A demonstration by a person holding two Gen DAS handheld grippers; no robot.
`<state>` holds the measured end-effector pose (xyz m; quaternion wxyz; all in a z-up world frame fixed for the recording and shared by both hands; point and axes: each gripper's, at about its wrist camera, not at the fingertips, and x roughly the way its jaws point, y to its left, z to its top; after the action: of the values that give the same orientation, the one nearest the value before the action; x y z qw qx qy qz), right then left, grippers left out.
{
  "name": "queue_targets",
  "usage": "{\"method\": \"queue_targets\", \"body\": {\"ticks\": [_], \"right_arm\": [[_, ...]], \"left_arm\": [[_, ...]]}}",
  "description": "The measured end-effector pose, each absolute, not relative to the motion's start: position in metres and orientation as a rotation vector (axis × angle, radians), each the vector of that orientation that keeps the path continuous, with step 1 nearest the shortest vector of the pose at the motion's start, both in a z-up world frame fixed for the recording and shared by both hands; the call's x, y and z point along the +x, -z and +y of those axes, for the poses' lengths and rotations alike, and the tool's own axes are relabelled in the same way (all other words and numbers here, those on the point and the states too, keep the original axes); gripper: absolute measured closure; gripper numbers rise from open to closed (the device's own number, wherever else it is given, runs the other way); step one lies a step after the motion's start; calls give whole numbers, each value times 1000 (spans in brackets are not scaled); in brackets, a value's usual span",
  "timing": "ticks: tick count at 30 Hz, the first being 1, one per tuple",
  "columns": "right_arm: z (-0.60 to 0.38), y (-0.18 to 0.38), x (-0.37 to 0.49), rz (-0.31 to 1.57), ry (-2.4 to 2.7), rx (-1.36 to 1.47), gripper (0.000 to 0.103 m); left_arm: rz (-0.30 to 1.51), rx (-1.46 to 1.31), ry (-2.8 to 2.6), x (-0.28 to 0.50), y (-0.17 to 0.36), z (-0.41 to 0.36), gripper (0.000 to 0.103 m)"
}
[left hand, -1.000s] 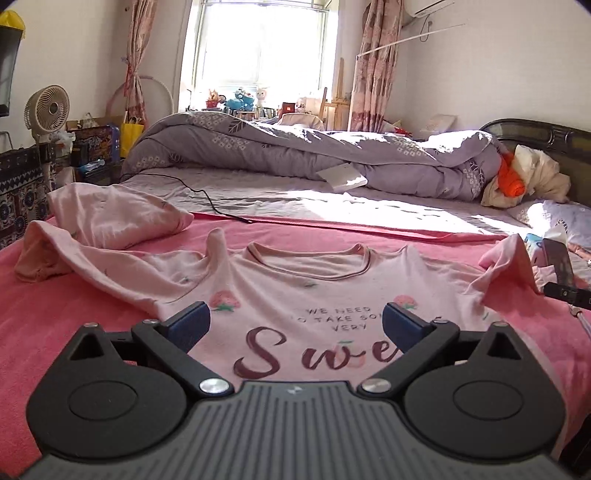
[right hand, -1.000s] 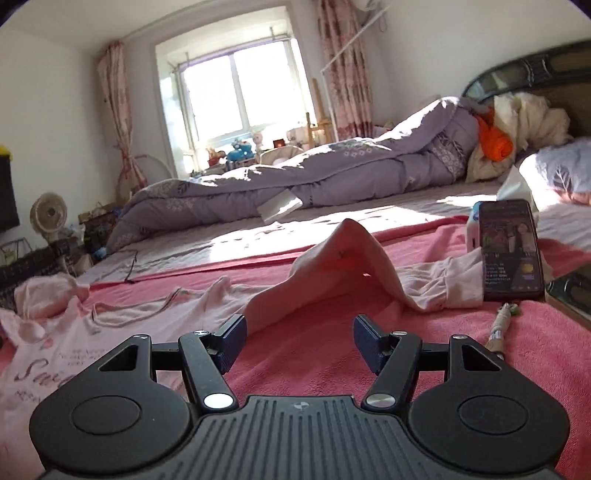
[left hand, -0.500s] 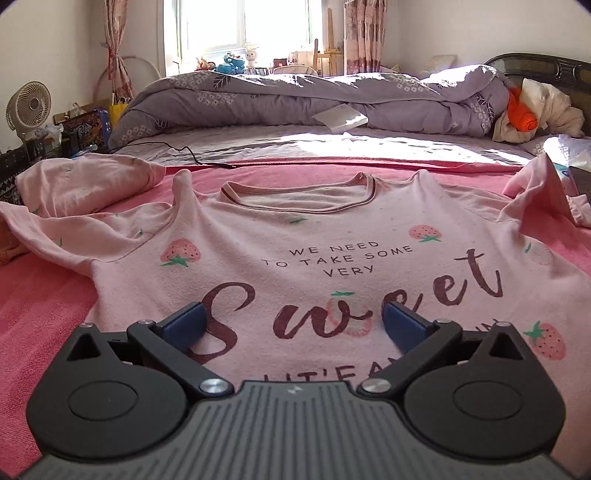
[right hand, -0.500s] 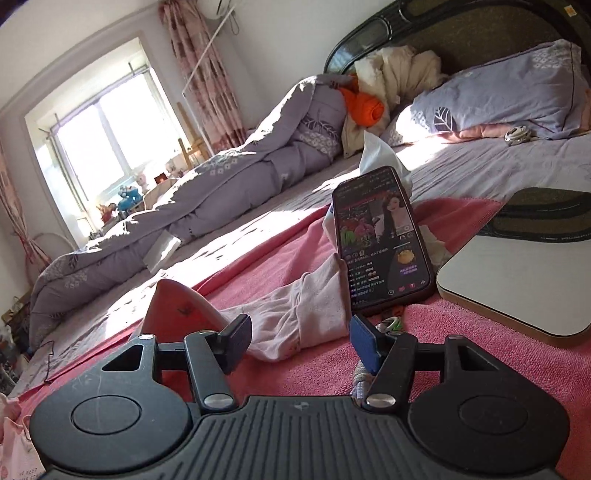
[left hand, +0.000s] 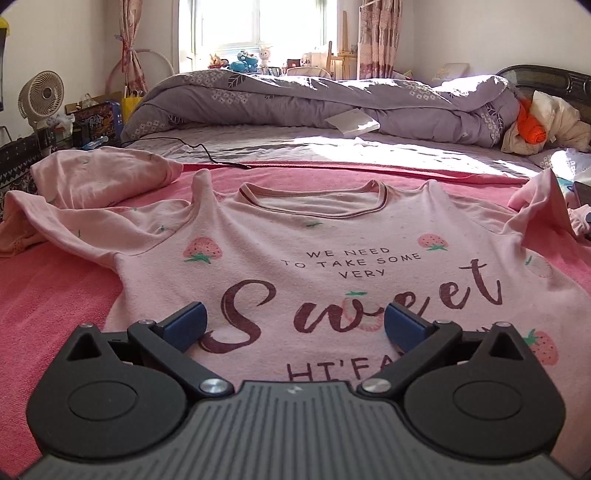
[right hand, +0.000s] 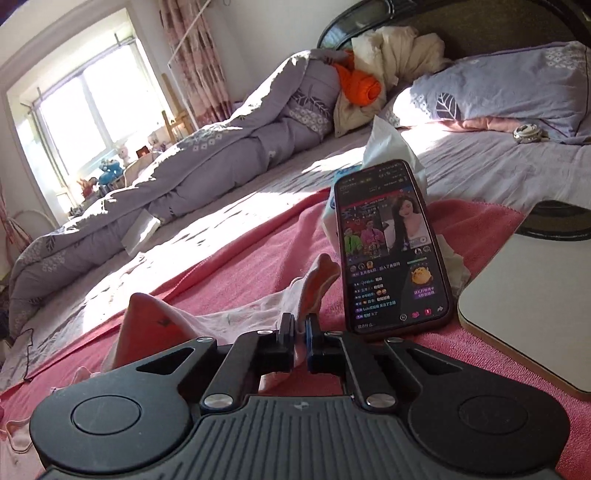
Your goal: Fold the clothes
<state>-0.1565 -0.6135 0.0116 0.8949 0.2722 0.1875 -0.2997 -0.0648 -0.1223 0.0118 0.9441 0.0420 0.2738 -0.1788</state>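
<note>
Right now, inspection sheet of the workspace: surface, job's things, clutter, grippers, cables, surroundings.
Surface: pink blanket over the bed.
Job's things: pink shirt spread face up; its sleeve is rumpled. Another pink garment bunched beyond.
Clutter: phone, screen lit, propped against a tissue pack; white board.
Grippers: left hand-held gripper open above the shirt; right hand-held gripper has just closed, shut on the sleeve.
Cables: black cable on the sheet.
Surroundings: purple duvet, fan, window.

On the bed: one pink shirt [left hand: 332,258], one second pink garment [left hand: 99,173] at its left edge, one phone [right hand: 391,247], one tissue pack [right hand: 388,147], one pillow [right hand: 498,88], one quilt [left hand: 314,96]. Two grippers.
</note>
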Motion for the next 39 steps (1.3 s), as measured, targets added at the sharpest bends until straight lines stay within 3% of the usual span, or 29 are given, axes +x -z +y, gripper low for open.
{"method": "queue_targets", "body": {"ticks": [9, 15, 18, 20, 25, 27, 29, 34, 36, 38, 39], "right_arm": [[-478, -122, -96, 302, 127, 412, 96], [-342, -103, -31, 416, -310, 298, 94], [-322, -76, -21, 523, -381, 267, 86], [-321, -63, -24, 573, -372, 226, 66], [-350, -51, -76, 530, -196, 115, 47], [-361, -44, -92, 506, -114, 54, 45], [-367, -31, -108, 486, -17, -56, 37], [-368, 8, -118, 519, 24, -154, 32], [-371, 16, -120, 507, 25, -123, 31], [-376, 14, -121, 497, 18, -102, 30], [-378, 14, -121, 497, 18, -90, 30]], "left_arm": [[513, -96, 299, -70, -26, -58, 0], [533, -151, 243, -76, -19, -24, 0], [531, -139, 250, -77, -17, -16, 0], [527, -121, 252, -75, -17, -18, 0], [504, -65, 355, -61, -31, -44, 0], [487, -4, 404, -53, -36, -62, 0], [470, 133, 416, -46, -36, -88, 0], [458, 432, 544, -41, -22, -142, 0], [451, 505, 554, -40, -17, -159, 6], [427, 555, 505, -36, -17, -169, 25], [415, 579, 479, -34, -17, -174, 30]]}}
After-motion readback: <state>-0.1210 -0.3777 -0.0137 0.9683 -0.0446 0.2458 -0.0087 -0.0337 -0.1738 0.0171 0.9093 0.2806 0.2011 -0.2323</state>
